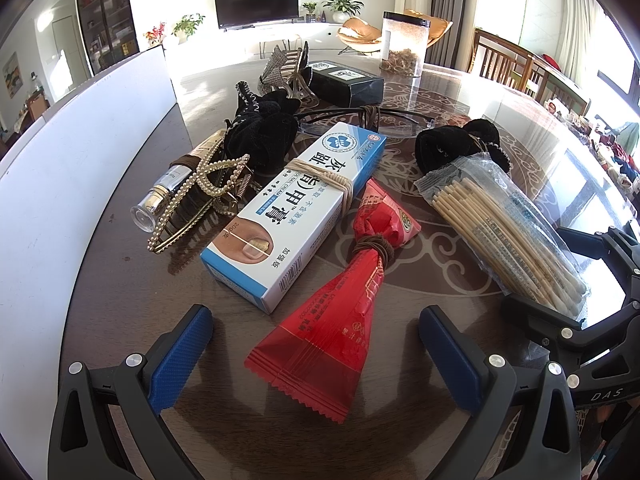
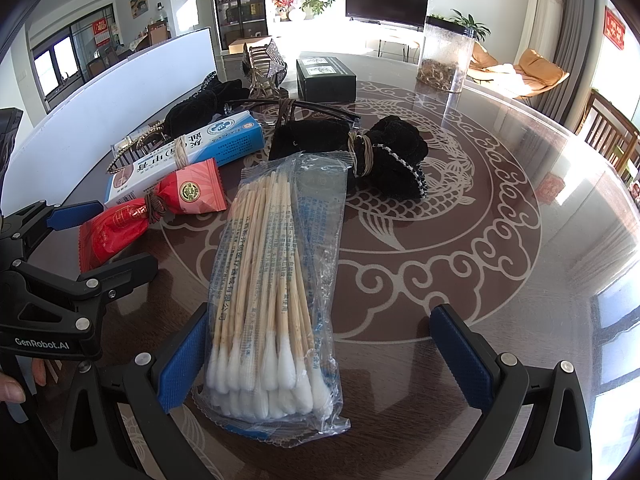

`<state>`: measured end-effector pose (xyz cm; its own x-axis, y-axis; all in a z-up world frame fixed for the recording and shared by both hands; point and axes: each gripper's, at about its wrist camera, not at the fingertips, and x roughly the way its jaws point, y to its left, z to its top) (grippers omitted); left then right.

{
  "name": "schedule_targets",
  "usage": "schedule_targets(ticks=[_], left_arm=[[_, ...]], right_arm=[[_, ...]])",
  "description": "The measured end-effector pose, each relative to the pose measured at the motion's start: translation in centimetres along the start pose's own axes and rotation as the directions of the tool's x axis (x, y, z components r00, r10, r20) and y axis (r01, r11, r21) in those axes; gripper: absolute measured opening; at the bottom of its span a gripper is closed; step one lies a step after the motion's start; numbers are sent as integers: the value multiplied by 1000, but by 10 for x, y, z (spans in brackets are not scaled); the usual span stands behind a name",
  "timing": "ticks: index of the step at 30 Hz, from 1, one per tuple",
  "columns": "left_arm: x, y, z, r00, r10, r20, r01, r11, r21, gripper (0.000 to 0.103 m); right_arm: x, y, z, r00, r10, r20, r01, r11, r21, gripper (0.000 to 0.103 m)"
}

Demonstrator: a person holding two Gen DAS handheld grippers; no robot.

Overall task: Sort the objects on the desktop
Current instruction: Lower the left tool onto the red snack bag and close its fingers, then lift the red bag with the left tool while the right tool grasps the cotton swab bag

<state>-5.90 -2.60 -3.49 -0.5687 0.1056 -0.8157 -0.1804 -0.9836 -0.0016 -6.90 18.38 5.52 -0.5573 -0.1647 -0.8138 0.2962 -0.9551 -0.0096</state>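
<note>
The left gripper [image 1: 316,344], with blue textured pads on black arms, hangs low over the dark brown glass-topped table [image 2: 460,240] with its jaws spread wide and holding nothing. Between those jaws lies the crimped flat end of a red foil snack packet [image 1: 340,312] cinched at its waist by a brown hair tie; neither pad touches it. Just beside the packet, toward the left jaw, sits a white and blue cardboard nail-cream box [image 1: 296,212] bound with tan rubber bands.

The right gripper [image 2: 324,356] also stands wide and empty. A clear plastic bag of wooden-stemmed cotton swabs [image 2: 276,292] lies between its jaws, cotton tips nearest the camera, closer to the left pad [image 2: 184,364], which looks to be at the bag's edge; the right pad is well apart from it.

Beyond the swabs rests a black velvet pouch [image 2: 312,140] tied with bands to a black scrunchie [image 2: 400,136]. Farther back stand a black rectangular box [image 2: 326,76] and a clear plastic canister [image 2: 444,56] with a dark lid.
</note>
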Motion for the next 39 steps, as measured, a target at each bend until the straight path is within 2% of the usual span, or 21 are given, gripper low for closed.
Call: schedule_targets(ticks=[5,10,12,14,15,16,17,18,20,22,25,28,32,35,37,39], left_arm=[[-3,-2,-2,998,-23,-51,25,999,37,103],[4,-8,10,992,-27,-122,33,998,49,103],[4,-8,12,991,-37,-125,44,997,57,103],[-1,-7,8,995,-59,-83,64,997,52,93],[-6,-6,5,997,-51,-52,54,997,51,74],[-9,-5,2,999,-37,-36,39,998,53,61],[-12,-3,1,999,-34,-24,35,998,51,54],[-15,0,-1,999,-38,-17,39,999,38,41],[-20,10,-3,998,-55,-9,55,998,-12,37],[-29,19,-9,1000,5,8,-4,999,-54,36],[-40,33,-18,999,47,4,-46,990,-132,36],[-41,38,-29,999,17,-32,-22,984,-174,37],[-35,28,-29,998,14,-59,-21,991,-129,40],[-32,22,-27,998,-4,-56,-2,994,-105,57],[-29,19,-27,998,-18,-63,12,995,-96,77],[-28,15,-28,998,-11,-68,6,997,-73,83]], right_arm=[[0,0,0,1000,-1,0,1,1000,-1,103],[0,0,0,1000,-1,0,1,1000,-1,103],[-1,-1,-1,1000,5,1,-5,1000,2,103],[0,1,1,1000,2,1,-2,1000,1,103],[0,1,1,1000,2,1,-2,1000,1,103],[0,1,1,1000,3,1,-3,1000,2,103],[0,1,0,1000,3,1,-3,1000,2,103],[0,1,1,1000,3,1,-3,1000,2,103],[0,1,0,1000,3,1,-3,1000,1,103],[0,1,0,1000,3,1,-3,1000,1,103],[0,1,0,1000,3,1,-3,1000,1,103],[0,1,0,1000,3,1,-3,1000,1,103],[0,1,0,1000,3,1,-3,1000,1,103],[0,1,0,1000,3,1,-3,1000,1,103],[0,1,0,1000,3,1,-3,1000,1,103],[0,1,0,1000,3,1,-3,1000,1,103]])
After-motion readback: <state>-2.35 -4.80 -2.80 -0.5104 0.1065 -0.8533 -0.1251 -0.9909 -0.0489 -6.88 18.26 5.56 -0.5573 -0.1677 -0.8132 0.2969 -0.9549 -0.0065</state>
